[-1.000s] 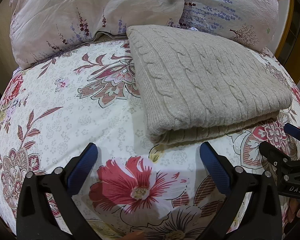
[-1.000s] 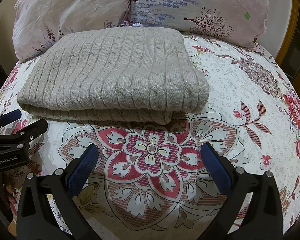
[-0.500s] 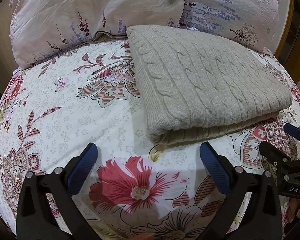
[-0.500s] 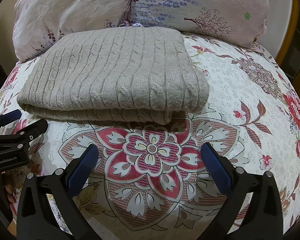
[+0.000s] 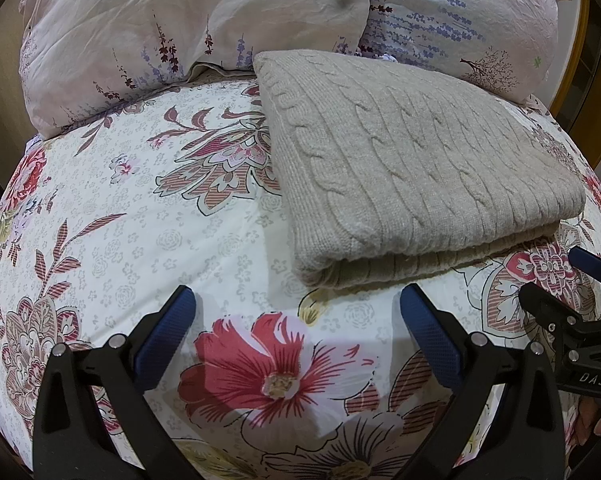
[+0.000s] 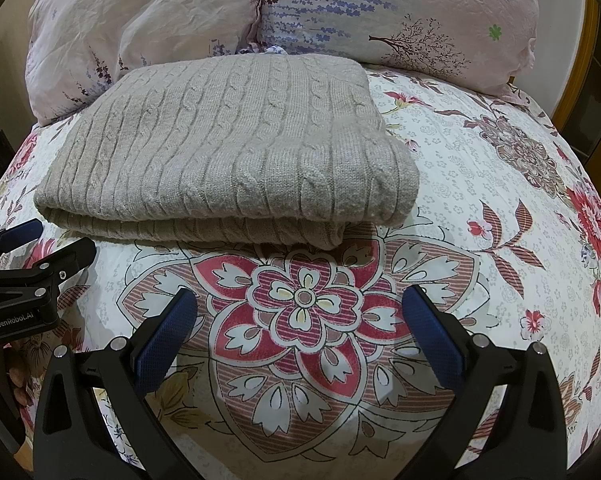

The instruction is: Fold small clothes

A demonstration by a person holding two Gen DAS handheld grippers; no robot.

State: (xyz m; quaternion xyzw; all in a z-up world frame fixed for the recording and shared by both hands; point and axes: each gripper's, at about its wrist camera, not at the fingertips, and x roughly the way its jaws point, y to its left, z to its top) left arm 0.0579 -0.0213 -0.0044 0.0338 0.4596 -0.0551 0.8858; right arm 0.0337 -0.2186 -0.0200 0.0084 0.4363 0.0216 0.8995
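A floral bedsheet [image 5: 148,216] spreads beneath both tools, two pillows [image 6: 400,12] far beyond the jaws. The beige cable-knit sweater [image 5: 412,168], already folded, lies just ahead of the left gripper [image 5: 296,320] and the right gripper [image 6: 300,320], untouched. Both stand wide open, empty. The folding looks finished; any next move would need only tidying or withdrawal.

Folded beige sweater [image 5: 412,172] sits toward the right side of the bed [image 5: 140,216], far edge touching 2 pillows [image 5: 196,24]. Left gripper [image 5: 296,316] spread wide just short of it; right gripper [image 5: 556,280] pokes in at right.
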